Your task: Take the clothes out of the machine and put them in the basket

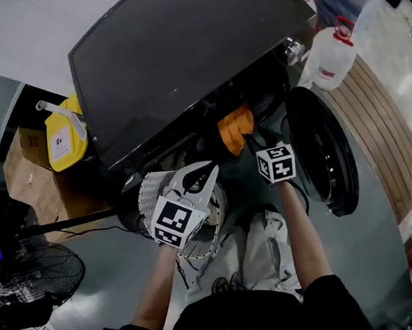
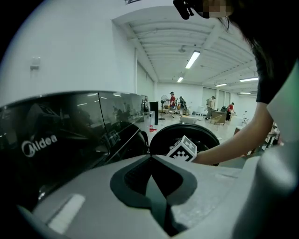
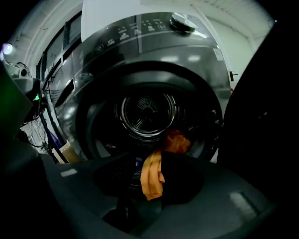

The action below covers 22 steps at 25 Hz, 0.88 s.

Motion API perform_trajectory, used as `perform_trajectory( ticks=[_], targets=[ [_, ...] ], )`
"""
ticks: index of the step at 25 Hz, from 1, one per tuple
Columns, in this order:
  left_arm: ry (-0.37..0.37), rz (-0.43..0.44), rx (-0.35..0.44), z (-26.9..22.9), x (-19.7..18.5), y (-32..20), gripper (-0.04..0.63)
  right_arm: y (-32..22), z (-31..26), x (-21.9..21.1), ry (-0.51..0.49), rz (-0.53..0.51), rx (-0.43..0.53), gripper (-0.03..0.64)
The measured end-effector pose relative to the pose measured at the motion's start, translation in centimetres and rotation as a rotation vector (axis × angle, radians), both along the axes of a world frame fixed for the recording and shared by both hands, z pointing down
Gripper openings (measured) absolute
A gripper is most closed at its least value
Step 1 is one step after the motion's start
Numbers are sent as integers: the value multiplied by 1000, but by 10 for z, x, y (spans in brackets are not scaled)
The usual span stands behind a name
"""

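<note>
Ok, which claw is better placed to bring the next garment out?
Right. The right claw grips the orange cloth before the drum; the left claw is shut, empty, above the white basket.

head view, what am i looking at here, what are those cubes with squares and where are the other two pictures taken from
A person wears a head camera looking down at a dark washing machine with its round door open. Each hand holds a claw tool; the cubes are part of them. The other pictures come from cameras riding on those tools. The right claw is shut on an orange cloth before the drum. The left claw is shut, empty, above a white basket.
</note>
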<state>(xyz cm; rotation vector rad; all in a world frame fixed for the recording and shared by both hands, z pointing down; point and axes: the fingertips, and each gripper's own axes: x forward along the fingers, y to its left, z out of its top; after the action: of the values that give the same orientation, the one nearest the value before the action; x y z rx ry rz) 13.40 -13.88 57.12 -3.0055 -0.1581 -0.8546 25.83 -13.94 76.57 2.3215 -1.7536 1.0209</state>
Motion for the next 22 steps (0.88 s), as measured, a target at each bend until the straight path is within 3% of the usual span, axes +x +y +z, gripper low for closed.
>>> perform_trajectory(
  ticks=[5,11,14,18,19,22],
  targets=[
    [-28,-5,20,53,7,-6,1,-22,68,15,-15,-4,-24,210],
    [-51,-15,12,97,3,-15,1,-65,130,13,-2,-52,-69,342],
    [-57,-33,11,108,-3,-23,1,-82,150,18,22,-59,-86,368],
    [-63,-54,22,118,-12,-33,1,-90,183,15,38,-126,-205,391],
    [-67,-61,21,120,-15,-35,1,-91,192,14,54,-146,-247,381],
    [-76,-81,21,124,-22,-39,1,-92,196,19,101,-146,-297,170]
  ],
)
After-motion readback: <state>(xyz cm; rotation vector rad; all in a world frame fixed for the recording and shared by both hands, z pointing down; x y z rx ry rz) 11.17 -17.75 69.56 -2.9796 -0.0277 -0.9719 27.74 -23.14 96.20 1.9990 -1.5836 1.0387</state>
